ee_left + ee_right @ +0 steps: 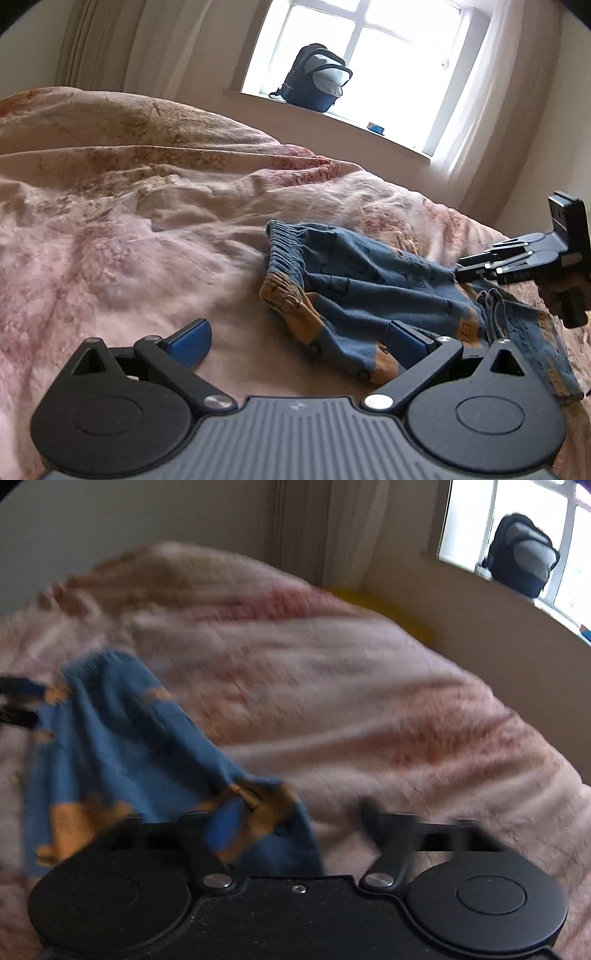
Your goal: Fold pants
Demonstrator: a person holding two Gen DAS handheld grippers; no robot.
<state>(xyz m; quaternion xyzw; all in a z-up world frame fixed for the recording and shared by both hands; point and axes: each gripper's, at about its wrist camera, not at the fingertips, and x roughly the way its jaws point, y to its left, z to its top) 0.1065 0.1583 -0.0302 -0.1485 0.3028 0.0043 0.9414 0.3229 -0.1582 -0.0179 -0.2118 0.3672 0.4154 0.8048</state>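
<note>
Big bed covered in a rumpled pink floral quilt (129, 221) fills both views. Bright white-framed window (369, 48) behind it, dark navy backpack (317, 77) on the sill, small blue box (376, 128) further along the sill. Yellow object (369, 602) at the bed's far edge in the right wrist view, too blurred to identify.

Small blue knit pants with orange patches (369, 291) lie partly bunched on the quilt, ribbed waistband toward the window, the rest trailing toward the right side of the left wrist view. Long axis runs roughly across that view, left to right.

Left gripper (295, 338): blue-padded jaws wide apart, holding nothing. The right pad sits at or over the near edge of the fabric, contact unclear; the left pad is over bare quilt. Pants are just ahead and right of these jaws.

Right gripper (461, 269): in the left wrist view its jaws look together on the far end of the pants. The right wrist view is motion-blurred and its jaws look spread there, with fabric bunched at one blue pad (225, 823). Cannot tell if it is clamped.

Judgement: the right gripper is the nearer one, already at the cloth. The left needs a short move forward and right to take the waistband end.
</note>
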